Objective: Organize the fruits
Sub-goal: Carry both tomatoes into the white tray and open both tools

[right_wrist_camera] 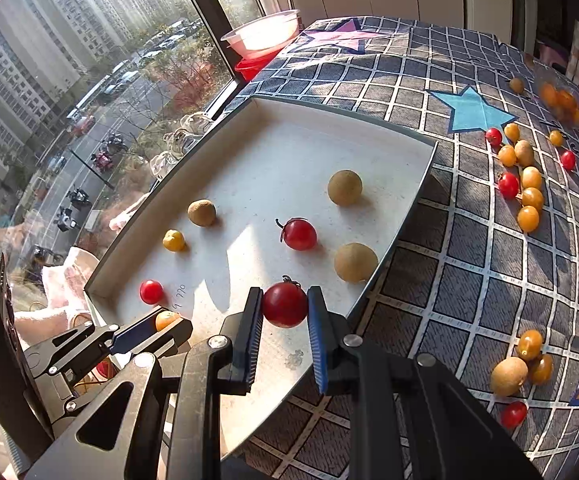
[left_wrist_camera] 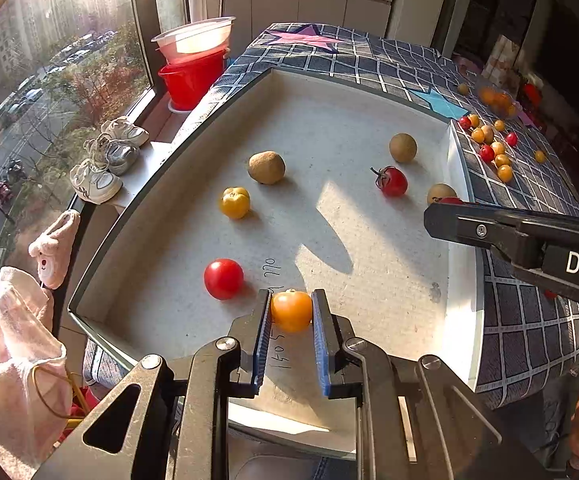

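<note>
My left gripper [left_wrist_camera: 290,312] is shut on an orange cherry tomato [left_wrist_camera: 292,310] just above the white tray [left_wrist_camera: 369,92] near its front edge. My right gripper [right_wrist_camera: 284,307] is shut on a red cherry tomato [right_wrist_camera: 284,305] over the tray's right front part. In the tray lie a red tomato [left_wrist_camera: 223,279], a yellow tomato [left_wrist_camera: 234,202], a stemmed red tomato [left_wrist_camera: 392,181] and three brown round fruits, one of them a brown fruit [left_wrist_camera: 266,167]. The left gripper also shows in the right wrist view [right_wrist_camera: 157,326].
Several loose red, yellow and brown fruits [right_wrist_camera: 525,184] lie on the checked tablecloth [right_wrist_camera: 429,80] right of the tray, more near the front right [right_wrist_camera: 529,360]. Stacked red and clear basins [left_wrist_camera: 193,64] stand by the window. Shoes [left_wrist_camera: 107,160] sit on the sill.
</note>
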